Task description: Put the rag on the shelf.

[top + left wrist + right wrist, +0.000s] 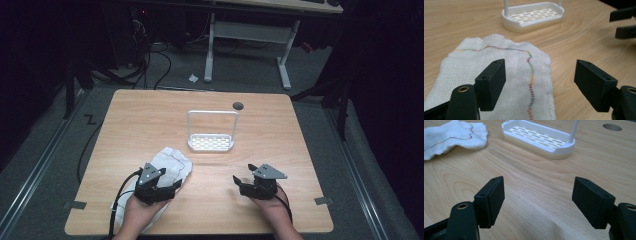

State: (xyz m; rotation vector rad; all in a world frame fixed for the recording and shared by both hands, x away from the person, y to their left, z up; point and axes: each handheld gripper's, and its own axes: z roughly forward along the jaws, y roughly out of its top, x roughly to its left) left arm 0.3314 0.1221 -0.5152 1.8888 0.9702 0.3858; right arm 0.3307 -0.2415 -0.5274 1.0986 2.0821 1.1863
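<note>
A: L tongs (170,186) – state?

B: Jaws wide apart, nothing held. They hover over the near part of the cloth (172,162); in the left gripper view the left jaw sits above the fabric, the right jaw above bare surface (135,120) just past the cloth's edge. Contact w/ cloth: cannot tell.

A: R tongs (239,183)?

B: Also wide open, empty. Bare wood between and under the jaws.

A: Cloth – position?

B: White, w/ a wavy multicolour stitch line. Lies flat-ish, crumpled at the far end, directly under and ahead of L tongs; well to the left of R tongs, far-left in the right gripper view (454,135).

A: Other items?

B: White slotted rack (210,142) w/ tall loop handle, ahead of both tongs, roughly between them, apart from the cloth. Round hole (238,105) in the surface beyond the rack, ahead of R tongs.

A: The two tongs relative to each other?

B: Side by side, well apart, jaws angled toward each other.
</note>
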